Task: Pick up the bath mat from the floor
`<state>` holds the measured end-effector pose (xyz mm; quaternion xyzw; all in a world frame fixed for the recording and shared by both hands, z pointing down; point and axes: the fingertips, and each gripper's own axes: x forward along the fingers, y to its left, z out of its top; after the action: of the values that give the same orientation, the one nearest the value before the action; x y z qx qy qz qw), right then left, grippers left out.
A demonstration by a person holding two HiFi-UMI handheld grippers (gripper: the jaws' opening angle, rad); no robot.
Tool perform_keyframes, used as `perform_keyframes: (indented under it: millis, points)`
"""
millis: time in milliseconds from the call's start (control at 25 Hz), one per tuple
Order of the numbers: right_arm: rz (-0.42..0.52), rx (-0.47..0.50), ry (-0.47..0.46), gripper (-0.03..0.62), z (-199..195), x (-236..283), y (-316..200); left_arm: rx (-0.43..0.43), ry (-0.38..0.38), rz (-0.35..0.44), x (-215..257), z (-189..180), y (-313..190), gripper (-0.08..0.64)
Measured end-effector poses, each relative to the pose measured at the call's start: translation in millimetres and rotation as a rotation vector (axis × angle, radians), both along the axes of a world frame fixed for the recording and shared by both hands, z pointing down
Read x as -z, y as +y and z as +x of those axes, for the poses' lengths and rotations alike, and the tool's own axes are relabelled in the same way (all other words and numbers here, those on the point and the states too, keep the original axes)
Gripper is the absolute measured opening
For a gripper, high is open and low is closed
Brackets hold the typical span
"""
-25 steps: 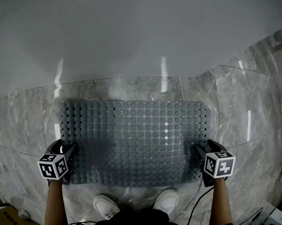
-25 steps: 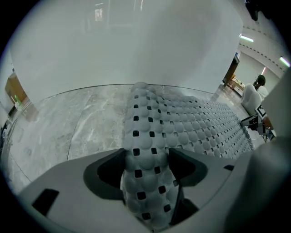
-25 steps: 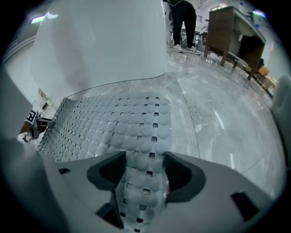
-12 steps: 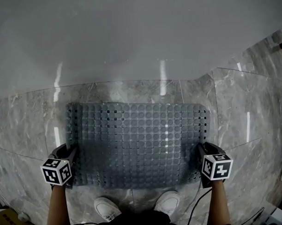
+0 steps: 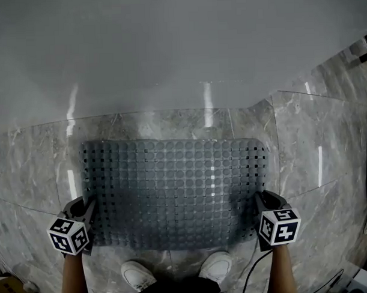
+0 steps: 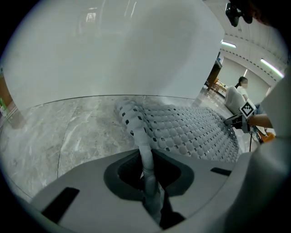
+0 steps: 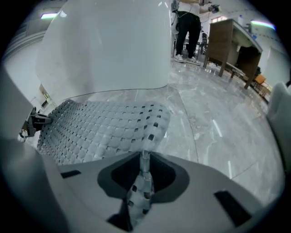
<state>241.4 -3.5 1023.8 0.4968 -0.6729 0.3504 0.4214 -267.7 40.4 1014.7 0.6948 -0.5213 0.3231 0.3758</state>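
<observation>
A grey perforated bath mat [image 5: 173,191] lies on the marble floor in front of my feet. My left gripper [image 5: 89,208] is at the mat's left short edge and my right gripper [image 5: 260,204] at its right short edge, both near the front corners. In the left gripper view the mat's [image 6: 182,132] edge stands folded up between the closing jaws of the left gripper [image 6: 148,181], pinched. The right gripper view shows the same: a strip of mat [image 7: 100,127] runs into the closing jaws of the right gripper [image 7: 142,178] and is squeezed there.
A white curved wall [image 5: 180,47] rises just behind the mat. The person's white shoes [image 5: 137,272] [image 5: 215,265] stand at the mat's near edge. A cable [image 5: 254,272] trails at lower right. A wooden desk [image 7: 232,38] and standing people are far off.
Both grippers' jaws have come together on the mat's short edges. The grippers have drawn a little nearer to the person, and the mat's ends have bent up.
</observation>
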Motion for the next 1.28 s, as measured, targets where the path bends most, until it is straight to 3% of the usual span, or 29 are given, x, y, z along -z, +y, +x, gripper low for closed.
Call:
perform_keyframes:
  millis: [280,520,840,1120,1280]
  points:
    - [0.082,0.038,-0.003,0.075,-14,47,1,0.004,0.021,0.034,33,9,2,0.052]
    - [0.148,0.107,-0.01,0.074,-46,131,-2,-0.012,0.041,0.067,113,32,3,0.049]
    - [0.219,0.108,-0.024,0.074,-57,285,-10,-0.016,0.027,0.129,272,38,-12,0.047]
    - [0.256,0.087,-0.008,0.074,-37,466,9,-0.039,0.038,0.153,448,68,2,0.046]
    - [0.343,0.068,0.007,0.074,-25,572,0,-0.031,0.051,0.228,552,85,-9,0.046]
